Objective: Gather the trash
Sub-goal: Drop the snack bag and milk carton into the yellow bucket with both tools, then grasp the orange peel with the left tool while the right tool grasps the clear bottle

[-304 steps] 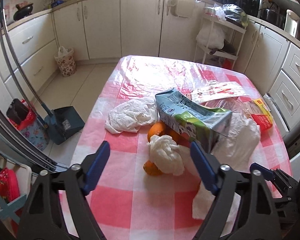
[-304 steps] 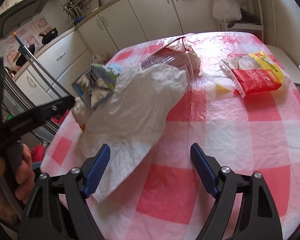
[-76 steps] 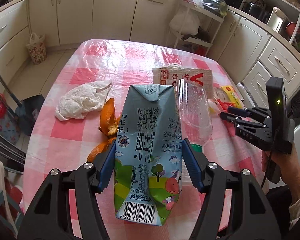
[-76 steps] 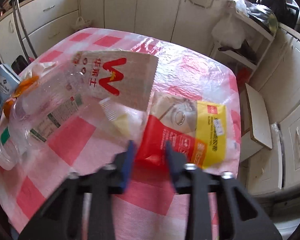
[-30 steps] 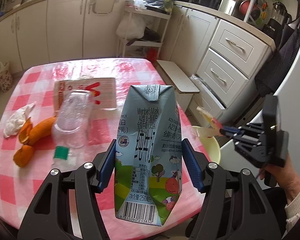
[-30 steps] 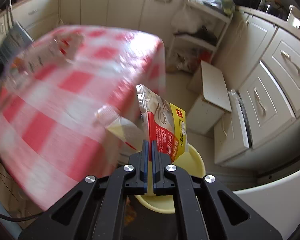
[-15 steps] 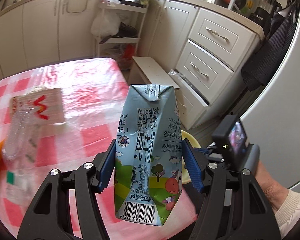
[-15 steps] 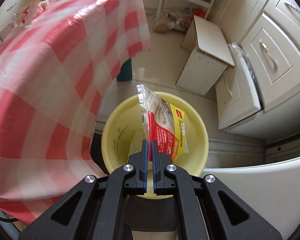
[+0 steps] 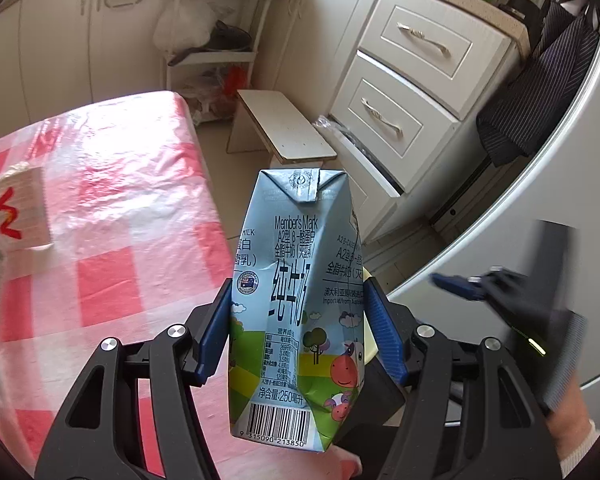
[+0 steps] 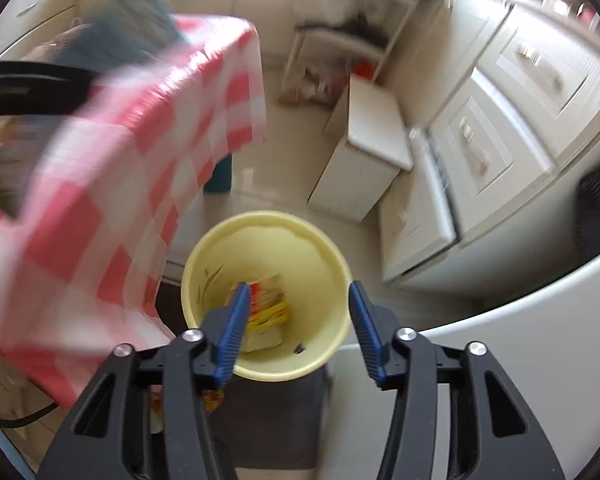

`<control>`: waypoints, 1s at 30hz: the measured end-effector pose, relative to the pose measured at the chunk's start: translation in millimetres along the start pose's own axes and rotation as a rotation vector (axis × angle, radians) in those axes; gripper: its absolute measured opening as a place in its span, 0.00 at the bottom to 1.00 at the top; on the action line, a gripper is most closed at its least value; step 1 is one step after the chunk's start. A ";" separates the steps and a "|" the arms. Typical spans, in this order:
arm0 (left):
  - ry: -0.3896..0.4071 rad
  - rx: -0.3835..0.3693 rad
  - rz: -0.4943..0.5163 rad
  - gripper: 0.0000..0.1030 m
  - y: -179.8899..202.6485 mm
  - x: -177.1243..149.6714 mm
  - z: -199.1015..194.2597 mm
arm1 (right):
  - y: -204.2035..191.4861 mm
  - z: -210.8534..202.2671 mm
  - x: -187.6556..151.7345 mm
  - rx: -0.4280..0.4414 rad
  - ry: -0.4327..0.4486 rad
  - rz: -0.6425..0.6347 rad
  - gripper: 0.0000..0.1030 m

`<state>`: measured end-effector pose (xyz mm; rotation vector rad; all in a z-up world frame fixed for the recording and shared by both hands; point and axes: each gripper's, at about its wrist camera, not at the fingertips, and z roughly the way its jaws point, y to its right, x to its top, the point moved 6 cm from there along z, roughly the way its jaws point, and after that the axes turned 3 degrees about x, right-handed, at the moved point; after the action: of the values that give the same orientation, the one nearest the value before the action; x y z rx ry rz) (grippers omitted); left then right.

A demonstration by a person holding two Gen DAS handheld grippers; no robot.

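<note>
Left wrist view: the left gripper [image 9: 298, 328] is clamping a light-blue milk carton [image 9: 296, 300] between its blue pads, one pad pressing on each side of the carton, which is standing upright with its folded top pointing away from the camera and its barcode nearest the lens. Just beside the carton's right edge a sliver of the yellow bin [image 9: 367, 320] is showing. Under and to the left of the gripper, the table's red-and-white checked tablecloth [image 9: 112, 240] is spreading out, with a white paper packet bearing a red mark [image 9: 10, 212] lying near the left edge. At the right, blurred, the right gripper [image 9: 456, 282] is hanging in front of a white appliance, a hand [image 9: 568, 430] gripping its handle. Farther off, a low white stool [image 9: 284, 132] is standing on the floor near white drawers [image 9: 412, 80].

Right wrist view: the right gripper [image 10: 298, 326] is opening its jaws above the yellow bin [image 10: 332, 256], with nothing between them. A red-and-yellow snack wrapper [image 10: 266, 300] is lying inside the bin, at its bottom. To the left the tablecloth [image 10: 112, 184] is hanging blurred over the table edge. Beyond the bin, the stool [image 10: 374, 136] and the drawers [image 10: 512, 108] are showing, smeared.
</note>
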<state>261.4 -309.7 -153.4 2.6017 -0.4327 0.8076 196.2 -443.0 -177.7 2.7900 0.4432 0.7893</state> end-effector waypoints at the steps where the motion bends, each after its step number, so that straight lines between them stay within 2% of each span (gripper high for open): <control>1: -0.007 -0.003 0.002 0.59 3.7 0.3 4.1 | 0.5 -6.2 -1.9 -0.014 0.012 -0.007 0.53; 7: -0.059 -0.010 0.019 0.59 28.5 2.3 39.6 | 20.4 -28.4 -5.0 -0.053 0.076 0.056 0.58; 13: -0.134 0.007 0.030 0.60 53.3 4.4 81.0 | 32.1 -15.6 -3.5 -0.104 0.051 0.093 0.62; 15: -0.131 0.008 0.025 0.60 55.3 6.3 83.8 | 34.1 -11.8 -3.5 -0.108 0.043 0.095 0.64; 20: -0.121 0.006 0.024 0.62 52.0 6.4 75.0 | 31.9 -13.0 -2.0 -0.109 0.055 0.097 0.66; 24: -0.076 0.026 0.004 0.63 39.8 8.6 49.7 | 28.7 -15.7 2.2 -0.104 0.076 0.082 0.67; 26: -0.046 0.049 0.006 0.69 34.1 8.9 36.0 | 24.8 -18.6 6.0 -0.100 0.097 0.066 0.68; 30: 0.028 0.116 0.019 0.72 16.1 3.4 -4.0 | 7.9 -31.5 19.3 -0.050 0.178 0.025 0.71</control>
<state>255.9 -322.7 -144.1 2.6922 -0.4144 0.8994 196.7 -440.1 -140.1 2.6953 0.4128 1.0442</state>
